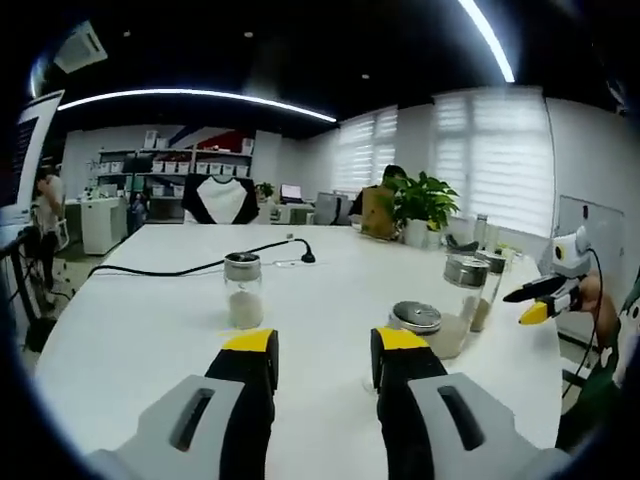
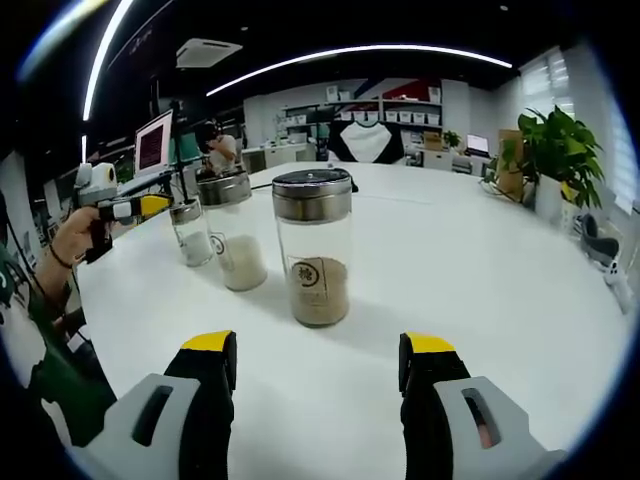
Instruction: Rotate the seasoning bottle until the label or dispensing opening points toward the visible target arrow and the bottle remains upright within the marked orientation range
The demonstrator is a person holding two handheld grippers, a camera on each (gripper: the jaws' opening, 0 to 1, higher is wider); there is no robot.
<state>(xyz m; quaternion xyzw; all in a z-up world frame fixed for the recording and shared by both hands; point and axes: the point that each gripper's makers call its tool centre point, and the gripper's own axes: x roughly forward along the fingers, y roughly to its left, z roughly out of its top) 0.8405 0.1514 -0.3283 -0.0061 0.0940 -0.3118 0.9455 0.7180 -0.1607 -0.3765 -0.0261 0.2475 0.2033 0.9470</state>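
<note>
Both grippers, left [image 1: 324, 360] and right [image 2: 319, 362], hover with jaws apart above the white table [image 2: 480, 270], the right facing an upright, steel-lidded glass seasoning bottle [image 2: 314, 247].

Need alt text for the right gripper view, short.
Three upright glass seasoning bottles with metal lids stand in a row on a white table; the nearest bottle, labelled and part-filled with brown powder, is just ahead of the open right gripper. The left gripper is at the left edge; an office lies behind.
</note>
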